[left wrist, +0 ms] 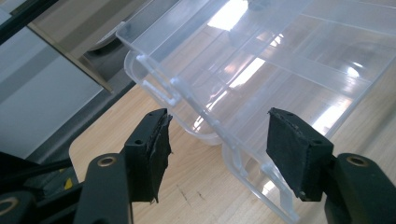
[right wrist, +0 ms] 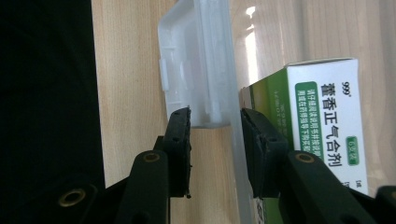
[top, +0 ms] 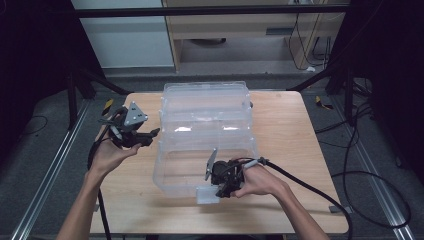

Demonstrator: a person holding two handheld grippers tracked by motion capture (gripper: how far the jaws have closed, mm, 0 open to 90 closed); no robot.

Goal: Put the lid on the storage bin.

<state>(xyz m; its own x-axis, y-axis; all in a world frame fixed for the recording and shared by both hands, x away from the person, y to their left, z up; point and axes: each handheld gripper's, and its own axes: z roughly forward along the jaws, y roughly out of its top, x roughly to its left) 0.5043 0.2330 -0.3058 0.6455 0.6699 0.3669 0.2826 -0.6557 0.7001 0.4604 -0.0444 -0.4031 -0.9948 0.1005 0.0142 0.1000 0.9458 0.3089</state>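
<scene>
A clear plastic compartment box [top: 205,125] [left wrist: 289,56] lies in the middle of the wooden table [top: 300,145]. Its white latch tab [top: 206,195] [right wrist: 201,70] sticks out at the front edge. My right gripper [top: 220,190] [right wrist: 215,114] is at that front edge, open, its jaws straddling the lower end of the latch without pressing it. A green and white medicine carton [right wrist: 327,121] lies behind the clear wall, beside the right jaw. My left gripper [top: 150,136] [left wrist: 219,116] hovers open by the box's left side, its jaws framing the box's rim.
Black cables [top: 370,200] trail over the floor right of the table. A wooden cabinet [top: 240,30] stands beyond the far edge. A yellow and black striped piece [top: 107,106] lies at the table's left rear corner. Bare wood shows left and right of the box.
</scene>
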